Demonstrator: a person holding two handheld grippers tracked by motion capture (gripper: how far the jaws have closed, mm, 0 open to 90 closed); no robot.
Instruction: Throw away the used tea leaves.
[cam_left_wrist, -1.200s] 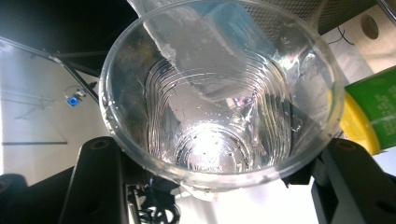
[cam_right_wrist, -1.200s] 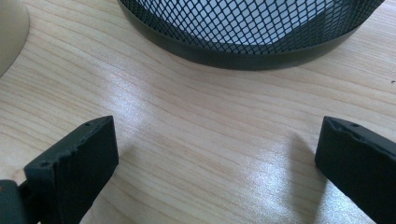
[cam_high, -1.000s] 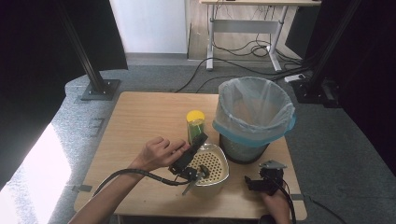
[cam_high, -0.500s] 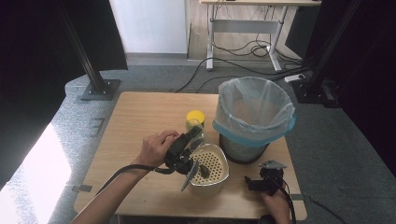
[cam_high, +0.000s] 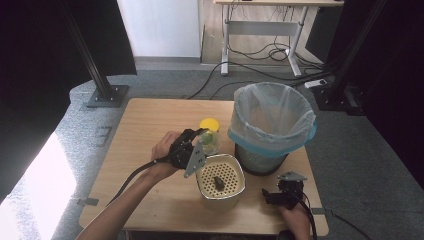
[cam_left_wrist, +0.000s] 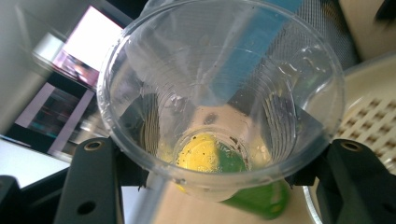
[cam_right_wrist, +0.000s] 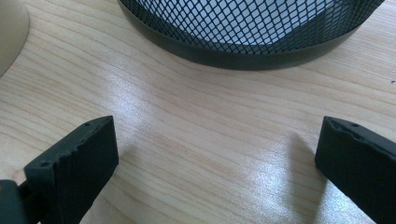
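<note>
A clear plastic cup (cam_left_wrist: 219, 93) sits between the jaws of my left gripper (cam_left_wrist: 219, 182), its mouth facing the camera. In the high view the left gripper (cam_high: 201, 143) holds this cup (cam_high: 212, 142) just behind a cream strainer (cam_high: 235, 192), next to a yellow-topped green object (cam_high: 209, 123). That object shows yellow and green (cam_left_wrist: 261, 200) through the cup's bottom. A small dark lump (cam_high: 218, 182) lies in the strainer. My right gripper (cam_high: 272, 196) rests open on the wood near the table's front right, jaws wide apart (cam_right_wrist: 217, 154) with nothing between them.
A black mesh bin (cam_high: 272, 125) lined with a pale blue bag stands at the table's right, its base (cam_right_wrist: 243, 32) close ahead of the right gripper. The strainer's rim (cam_right_wrist: 9, 28) is at that view's far left. Bare wood (cam_high: 145, 120) lies at the left and back.
The left gripper has drawn the cup back from over the strainer toward the yellow-topped object and turned it. The right gripper has stayed still.
</note>
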